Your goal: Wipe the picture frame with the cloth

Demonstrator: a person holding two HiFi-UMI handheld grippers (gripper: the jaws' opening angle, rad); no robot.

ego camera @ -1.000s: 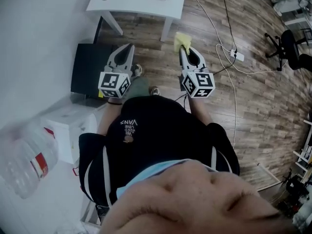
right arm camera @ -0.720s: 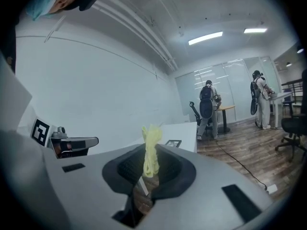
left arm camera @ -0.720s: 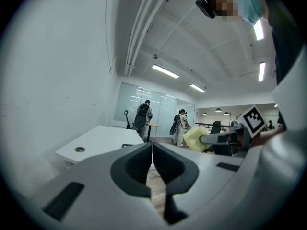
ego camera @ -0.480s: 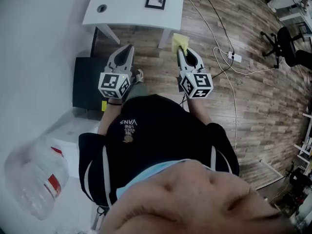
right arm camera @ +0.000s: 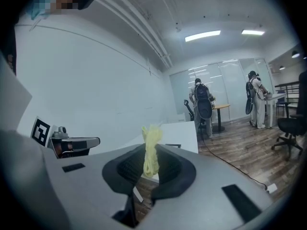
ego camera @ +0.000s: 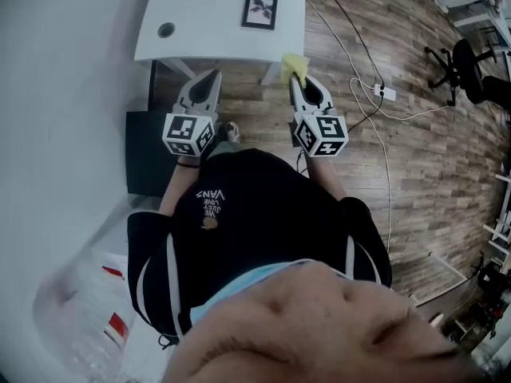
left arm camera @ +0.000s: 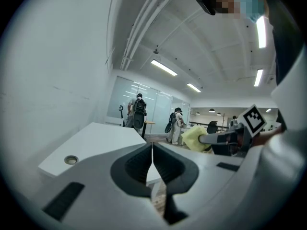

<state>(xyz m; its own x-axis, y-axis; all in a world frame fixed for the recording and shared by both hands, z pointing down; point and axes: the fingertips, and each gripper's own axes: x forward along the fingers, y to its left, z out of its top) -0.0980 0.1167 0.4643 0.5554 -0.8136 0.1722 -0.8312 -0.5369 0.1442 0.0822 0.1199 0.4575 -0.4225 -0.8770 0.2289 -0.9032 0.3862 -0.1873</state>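
A small black picture frame [ego camera: 261,11] lies flat on the white table [ego camera: 200,30], towards its right side; in the right gripper view the picture frame [right arm camera: 173,145] shows as a thin dark edge. My right gripper [ego camera: 296,77] is shut on a yellow cloth [ego camera: 294,65] just short of the table's near right corner. The cloth [right arm camera: 150,150] sticks up from between the jaws. My left gripper [ego camera: 209,78] is shut and holds nothing, near the table's front edge. From the left gripper view the cloth [left arm camera: 194,139] hangs off to the right.
The table has a round cable hole [ego camera: 166,30] at its left. A black box [ego camera: 144,154] stands on the wood floor by the wall. White cables and a power strip [ego camera: 383,92] run to the right. An office chair [ego camera: 471,70] and several people [right arm camera: 204,104] are farther off.
The head view has shifted forward: the table and picture frame now lie lower and fuller in view. Both grippers have come closer to the table's front edge, still shut as before.
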